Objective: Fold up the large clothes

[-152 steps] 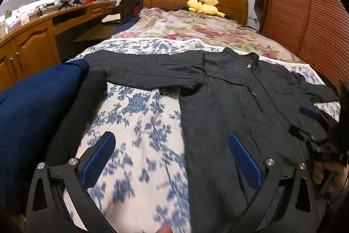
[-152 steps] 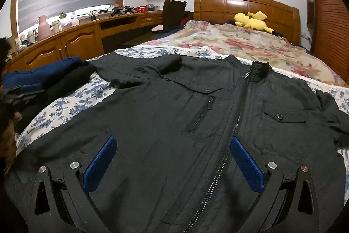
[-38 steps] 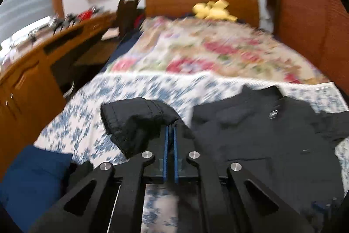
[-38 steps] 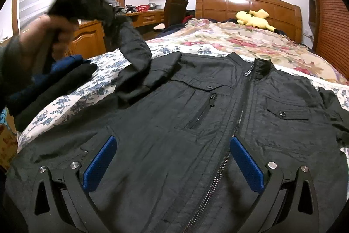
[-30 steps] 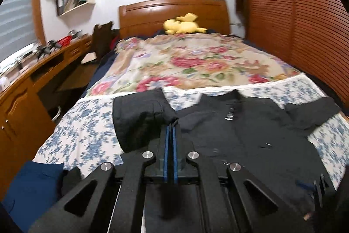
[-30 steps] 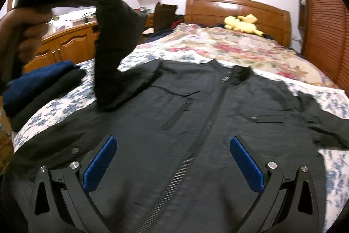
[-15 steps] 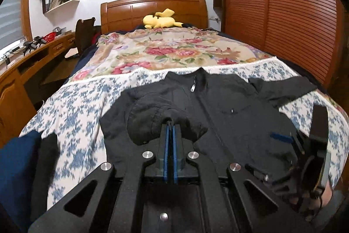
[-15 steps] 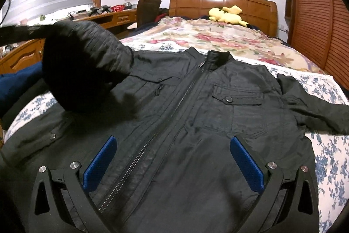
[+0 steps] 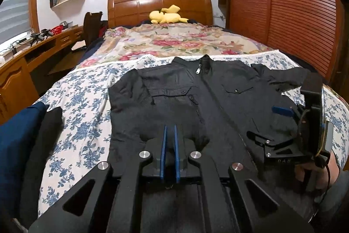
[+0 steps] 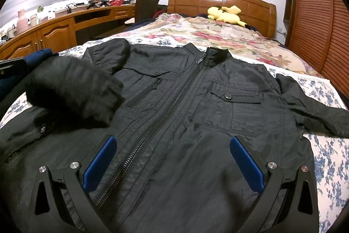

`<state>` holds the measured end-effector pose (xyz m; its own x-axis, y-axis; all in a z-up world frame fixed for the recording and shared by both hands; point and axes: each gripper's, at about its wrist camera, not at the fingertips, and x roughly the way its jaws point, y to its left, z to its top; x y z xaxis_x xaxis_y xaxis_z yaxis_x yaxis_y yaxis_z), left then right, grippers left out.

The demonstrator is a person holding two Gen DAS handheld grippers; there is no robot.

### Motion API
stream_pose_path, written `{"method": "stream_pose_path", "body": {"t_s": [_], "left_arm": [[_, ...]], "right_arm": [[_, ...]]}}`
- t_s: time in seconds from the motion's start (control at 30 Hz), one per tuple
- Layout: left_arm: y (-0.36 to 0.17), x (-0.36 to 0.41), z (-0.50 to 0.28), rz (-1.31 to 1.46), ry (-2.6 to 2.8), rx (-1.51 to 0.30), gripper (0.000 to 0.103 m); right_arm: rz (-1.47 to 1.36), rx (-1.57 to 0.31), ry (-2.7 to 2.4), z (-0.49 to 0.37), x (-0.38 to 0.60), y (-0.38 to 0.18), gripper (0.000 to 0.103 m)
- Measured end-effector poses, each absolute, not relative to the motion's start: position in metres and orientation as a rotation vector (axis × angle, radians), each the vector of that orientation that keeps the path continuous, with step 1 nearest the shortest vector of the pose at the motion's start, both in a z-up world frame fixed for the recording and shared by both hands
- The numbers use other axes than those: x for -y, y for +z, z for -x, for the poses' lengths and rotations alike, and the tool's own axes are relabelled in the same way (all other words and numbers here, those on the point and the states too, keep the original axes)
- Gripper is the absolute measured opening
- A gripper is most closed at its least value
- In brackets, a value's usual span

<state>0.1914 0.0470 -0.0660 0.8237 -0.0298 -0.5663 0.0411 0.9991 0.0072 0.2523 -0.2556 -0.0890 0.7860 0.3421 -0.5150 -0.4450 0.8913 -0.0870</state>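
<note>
A black zip-up jacket [image 9: 218, 91] lies face up on the floral bedsheet [image 9: 82, 106], collar toward the headboard; it also fills the right wrist view [image 10: 185, 113]. My left gripper [image 9: 169, 134] is shut on the jacket's left sleeve cuff [image 9: 174, 119], folded across the chest. In the right wrist view that sleeve [image 10: 74, 88] hangs bunched over the jacket's left side. My right gripper [image 10: 172, 158] is open and empty, low over the jacket's lower front beside the zipper; it also shows in the left wrist view [image 9: 281, 110]. The other sleeve [image 10: 314, 106] lies spread out to the right.
A folded dark blue garment [image 9: 17, 137] and a black one [image 9: 45, 130] lie at the bed's left edge. A flowered quilt [image 9: 174, 40] and yellow plush toy [image 9: 165, 14] sit near the headboard. A wooden desk [image 10: 65, 25] runs along the left, slatted wardrobe doors [image 9: 294, 14] along the right.
My left gripper has carried the sleeve cuff inward and down over the jacket's chest, and its pads now stand slightly apart. The right gripper has barely moved.
</note>
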Motion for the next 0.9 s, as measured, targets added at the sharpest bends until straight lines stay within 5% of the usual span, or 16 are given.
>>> {"method": "stream_pose_path", "body": {"t_s": [0.3,0.9], "left_arm": [[-0.058,-0.073,-0.152,0.022,0.004,-0.524,0.079],[-0.054,-0.141,-0.106,0.095,0.093,-0.467,0.08]], "right_arm": [[0.215,-0.508,0.425,-0.254,0.254,-0.09,0.103],[0.212,-0.529,0.634,-0.23,0.19,-0.054,0.103]]}}
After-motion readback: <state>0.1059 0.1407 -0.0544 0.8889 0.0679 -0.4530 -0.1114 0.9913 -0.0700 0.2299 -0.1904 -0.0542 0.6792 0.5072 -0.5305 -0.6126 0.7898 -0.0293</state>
